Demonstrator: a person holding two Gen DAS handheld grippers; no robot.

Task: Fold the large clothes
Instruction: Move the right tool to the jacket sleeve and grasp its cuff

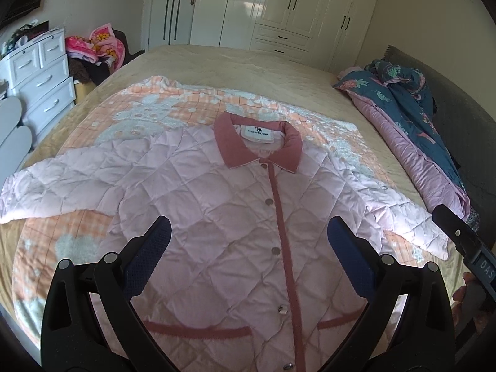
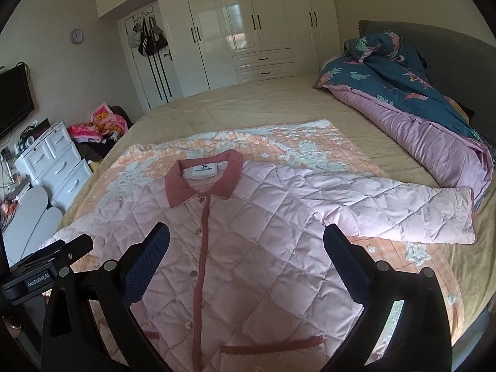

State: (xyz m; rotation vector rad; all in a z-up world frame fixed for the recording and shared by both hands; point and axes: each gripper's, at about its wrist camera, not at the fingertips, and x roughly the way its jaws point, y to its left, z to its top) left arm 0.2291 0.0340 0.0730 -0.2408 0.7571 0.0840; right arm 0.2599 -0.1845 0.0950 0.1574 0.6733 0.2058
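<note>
Both the left gripper (image 1: 248, 238) and right gripper (image 2: 246, 245) gape over the quilted jacket (image 1: 217, 210) (flat on bed (image 1: 248, 65), wardrobe (image 1: 294, 6) beyond).

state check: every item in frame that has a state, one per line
quilted pink jacket: spread flat, face up, buttoned, unfolded
jacket sleeves: both stretched outward
left gripper: open, above the jacket, holding nothing
right gripper: open, above the jacket, holding nothing
floral duvet: bunched by the headboard
wardrobe doors: closed
dresser drawers: closed
</note>
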